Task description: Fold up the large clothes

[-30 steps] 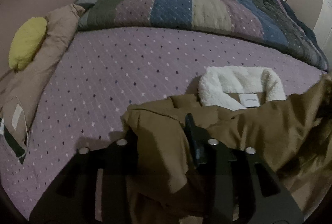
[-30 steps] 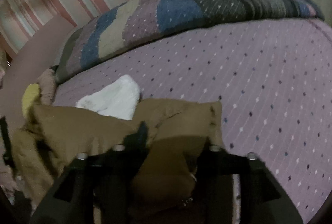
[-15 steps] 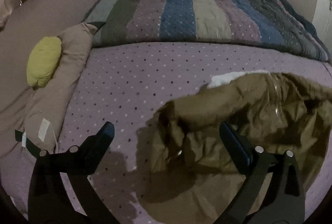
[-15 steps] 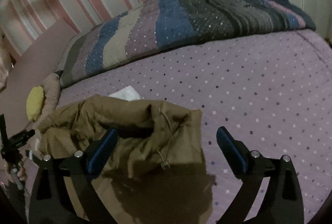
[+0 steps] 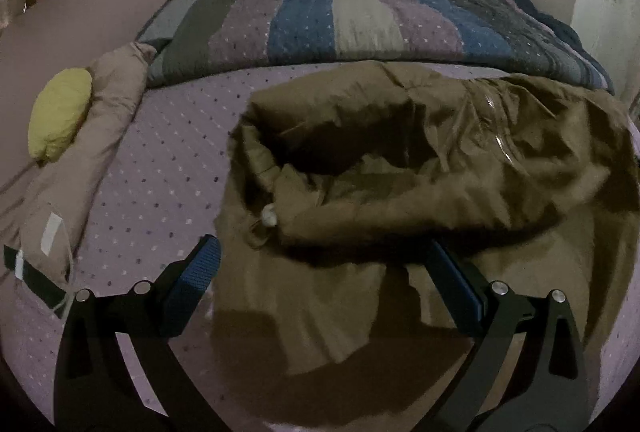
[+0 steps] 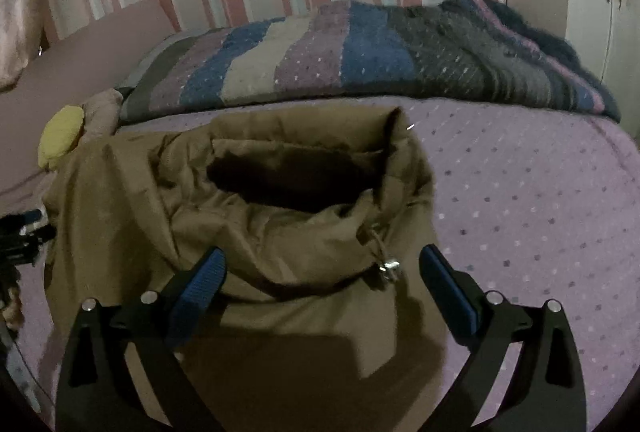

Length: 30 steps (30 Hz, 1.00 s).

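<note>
1. My left tongs (image 5: 320, 264) were spread wide w/ nothing gripped; jaws had just been opening, brown jacket (image 5: 420, 160) lying loose between & beyond them.
2. My right tongs (image 6: 322, 274) same: wide apart, had just been opening, jacket fabric under the gap but not pinched.
3. Jacket lay crumpled on the purple dotted bed (image 6: 520, 200), hem rolled over w/ a drawcord toggle (image 6: 386, 266) near my right tongs' right pad.
4. Striped quilt (image 5: 360, 20) bunched at the far side; yellow cushion (image 5: 60, 116) on a tan pillow (image 5: 76, 172) at left.
</note>
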Each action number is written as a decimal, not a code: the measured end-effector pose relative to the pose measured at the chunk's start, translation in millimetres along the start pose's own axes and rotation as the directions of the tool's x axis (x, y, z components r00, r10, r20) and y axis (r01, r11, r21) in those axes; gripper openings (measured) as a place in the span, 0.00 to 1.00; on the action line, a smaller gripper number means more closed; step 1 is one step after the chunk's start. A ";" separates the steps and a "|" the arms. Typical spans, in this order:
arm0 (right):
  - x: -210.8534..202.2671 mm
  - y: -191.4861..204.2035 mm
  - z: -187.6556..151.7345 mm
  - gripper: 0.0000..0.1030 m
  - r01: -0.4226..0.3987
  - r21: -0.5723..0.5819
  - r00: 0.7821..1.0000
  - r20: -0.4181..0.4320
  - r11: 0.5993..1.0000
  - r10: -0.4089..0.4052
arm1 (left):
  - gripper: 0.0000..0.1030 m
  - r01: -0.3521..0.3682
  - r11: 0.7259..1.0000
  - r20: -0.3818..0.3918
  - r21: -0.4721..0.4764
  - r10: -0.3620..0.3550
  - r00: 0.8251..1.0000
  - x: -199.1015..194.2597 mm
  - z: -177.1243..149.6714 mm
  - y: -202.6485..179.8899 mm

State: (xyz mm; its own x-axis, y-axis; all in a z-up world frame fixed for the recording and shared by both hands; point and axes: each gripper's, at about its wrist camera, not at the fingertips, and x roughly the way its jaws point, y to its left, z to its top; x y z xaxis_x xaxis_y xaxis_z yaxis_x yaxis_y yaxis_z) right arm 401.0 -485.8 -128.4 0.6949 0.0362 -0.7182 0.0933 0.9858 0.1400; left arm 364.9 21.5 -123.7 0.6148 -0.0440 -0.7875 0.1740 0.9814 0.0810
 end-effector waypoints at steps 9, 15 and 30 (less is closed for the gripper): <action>49.5 7.9 15.3 0.52 0.045 0.005 0.998 -0.031 0.999 -0.045 | 0.55 0.007 0.999 -0.052 -0.053 -0.010 0.999 60.1 38.6 -7.3; 74.4 2.7 43.5 0.20 0.093 0.014 0.995 -0.029 0.996 -0.093 | 0.31 -0.059 0.998 -0.050 -0.037 0.057 0.997 81.6 70.1 -14.4; 139.7 -25.6 65.4 0.41 0.083 0.127 0.989 -0.135 0.988 -0.066 | 0.51 -0.209 0.977 -0.114 -0.034 0.204 0.972 154.0 88.6 -6.2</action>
State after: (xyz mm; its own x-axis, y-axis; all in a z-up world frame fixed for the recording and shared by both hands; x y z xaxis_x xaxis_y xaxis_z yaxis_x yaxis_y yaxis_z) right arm 542.2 -516.7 -187.7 0.5844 -0.0069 -0.8114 0.2410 0.9563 0.1654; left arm 526.6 -7.9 -191.3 0.5456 0.1785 -0.8188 0.0155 0.9747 0.2228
